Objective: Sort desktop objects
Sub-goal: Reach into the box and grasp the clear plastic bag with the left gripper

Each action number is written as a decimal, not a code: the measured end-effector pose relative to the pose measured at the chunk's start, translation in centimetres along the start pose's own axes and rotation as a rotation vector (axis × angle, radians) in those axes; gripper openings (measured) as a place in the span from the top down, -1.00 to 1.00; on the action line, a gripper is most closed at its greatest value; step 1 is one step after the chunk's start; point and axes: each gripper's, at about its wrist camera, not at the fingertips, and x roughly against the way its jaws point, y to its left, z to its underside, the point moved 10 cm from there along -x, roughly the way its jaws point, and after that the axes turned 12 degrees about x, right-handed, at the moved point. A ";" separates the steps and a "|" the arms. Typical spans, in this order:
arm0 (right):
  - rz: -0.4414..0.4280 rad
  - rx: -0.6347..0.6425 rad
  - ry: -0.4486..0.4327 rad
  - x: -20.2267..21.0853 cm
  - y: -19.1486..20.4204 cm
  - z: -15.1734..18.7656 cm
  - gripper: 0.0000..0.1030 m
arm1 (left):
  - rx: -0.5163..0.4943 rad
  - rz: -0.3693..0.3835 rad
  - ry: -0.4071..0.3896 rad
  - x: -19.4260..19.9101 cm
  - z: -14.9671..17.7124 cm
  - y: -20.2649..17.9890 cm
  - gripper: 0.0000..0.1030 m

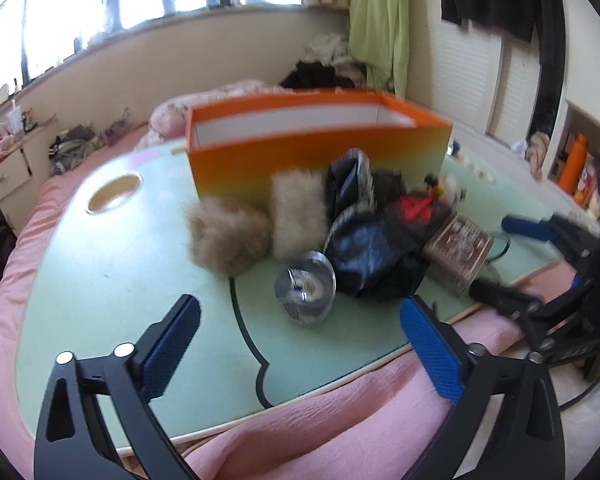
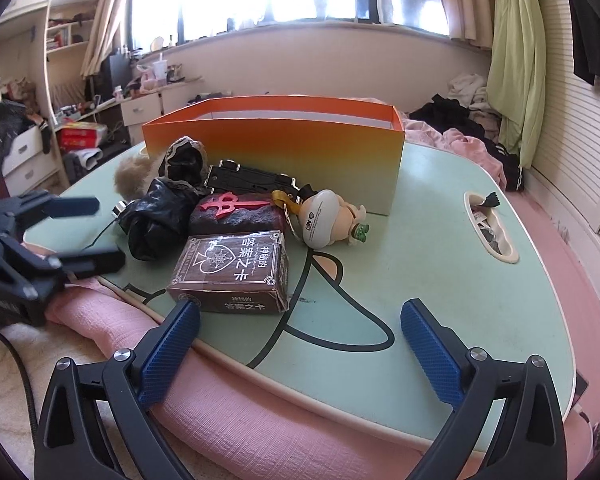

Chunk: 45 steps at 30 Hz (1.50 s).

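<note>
An orange box [image 1: 320, 148] [image 2: 276, 148] stands open at the back of the mint green lap table [image 1: 100, 280] [image 2: 440, 264]. In front of it lie two furry beige pieces [image 1: 228, 236], a clear round jar [image 1: 306, 288], a crumpled black bag [image 1: 364, 248] [image 2: 156, 220], a brown card box [image 1: 458, 250] [image 2: 232, 272], a dark box with a red emblem [image 2: 232, 212] and a white figure keychain [image 2: 328, 220]. My left gripper [image 1: 300, 320] is open and empty just short of the jar. My right gripper [image 2: 300, 320] is open and empty, its left finger next to the card box.
The table rests on a pink blanket [image 1: 320, 420] [image 2: 240, 420] on a bed. It has a round cup hole [image 1: 114, 196] and an oval slot [image 2: 490, 232]. Each gripper shows in the other's view, the right one [image 1: 512, 260] and the left one [image 2: 96, 232]. Clothes are piled behind.
</note>
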 end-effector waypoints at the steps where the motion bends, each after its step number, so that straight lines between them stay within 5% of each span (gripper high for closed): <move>1: 0.000 0.000 0.000 0.0 0.0 0.0 -0.97 | 0.008 0.023 -0.005 0.6 -0.5 -0.3 -0.77; 8: 0.002 0.000 0.000 0.1 0.0 0.0 -0.98 | 0.060 0.212 0.003 3.5 -8.1 -4.5 -0.76; 10: 0.002 0.000 0.001 0.1 0.0 0.0 -0.98 | 0.118 0.260 0.076 2.3 -10.2 -5.2 -0.76; 15: 0.004 0.000 0.001 0.1 0.0 0.0 -0.98 | 0.327 0.404 0.420 -4.5 -12.8 -7.2 -0.73; 17: 0.005 0.000 0.001 0.1 0.0 0.0 -0.98 | 0.396 0.361 0.562 -8.1 -12.2 -7.3 -0.40; 23: 0.005 -0.001 -0.001 0.2 -0.1 -0.1 -0.99 | 0.364 0.247 0.773 -13.8 -9.7 -9.1 -0.32; 35: 0.011 -0.003 -0.004 0.3 -0.4 -0.3 -0.99 | 0.344 0.206 0.785 -15.3 -11.0 -10.1 -0.34; 37: 0.011 -0.002 -0.004 0.4 -0.3 -0.4 -0.99 | 0.300 0.185 0.737 -14.8 -11.8 -10.2 -0.35; 43: 0.012 -0.002 -0.003 0.3 -0.4 -0.4 -0.99 | 0.062 -0.031 0.729 -15.3 -10.5 -9.5 -0.37; 45: 0.012 -0.003 -0.005 0.3 -0.4 -0.4 -0.99 | -0.009 -0.074 0.696 -15.5 -10.3 -9.6 -0.59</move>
